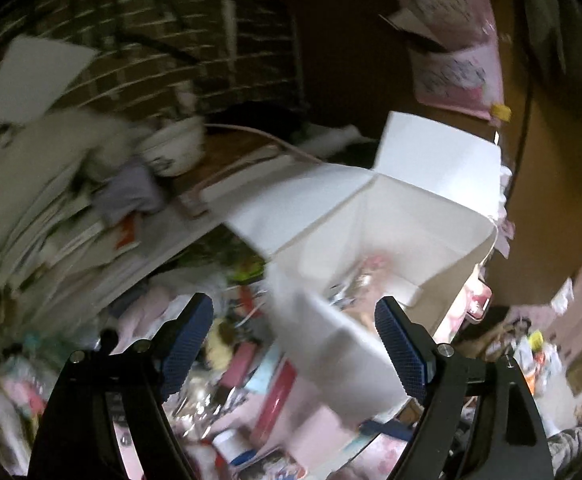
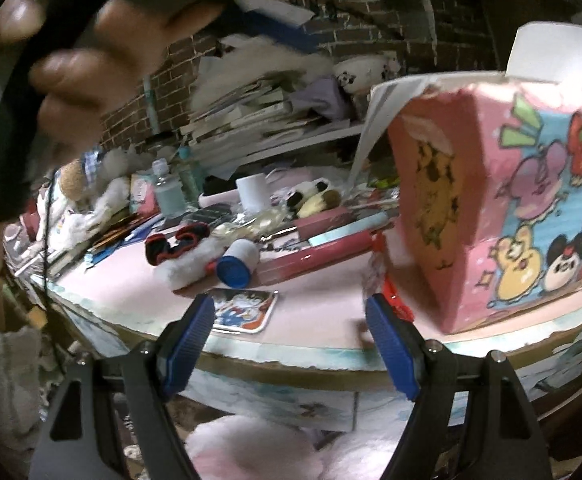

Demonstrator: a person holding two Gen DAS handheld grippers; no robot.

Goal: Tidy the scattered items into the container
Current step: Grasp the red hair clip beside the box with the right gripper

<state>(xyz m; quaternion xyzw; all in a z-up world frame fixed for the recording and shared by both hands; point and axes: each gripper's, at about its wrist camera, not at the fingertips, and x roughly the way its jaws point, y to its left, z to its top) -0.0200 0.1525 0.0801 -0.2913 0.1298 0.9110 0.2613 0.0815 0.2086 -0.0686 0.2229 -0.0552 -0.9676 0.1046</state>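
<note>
the pink box [image 2: 499, 216] stands on the worktop [image 2: 315, 304], open top just ahead of the left gripper [image 1: 295, 344], jaws wide, nothing between. the bottle [image 2: 237, 260] lies sideways before the right gripper [image 2: 289, 340], wide and empty, nearer it.

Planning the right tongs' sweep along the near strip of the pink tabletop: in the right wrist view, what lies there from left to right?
Red-and-black item → white fluffy roll → blue-capped white container lying on its side → cartoon-printed small tray at the front edge → pink cartoon box.
</note>
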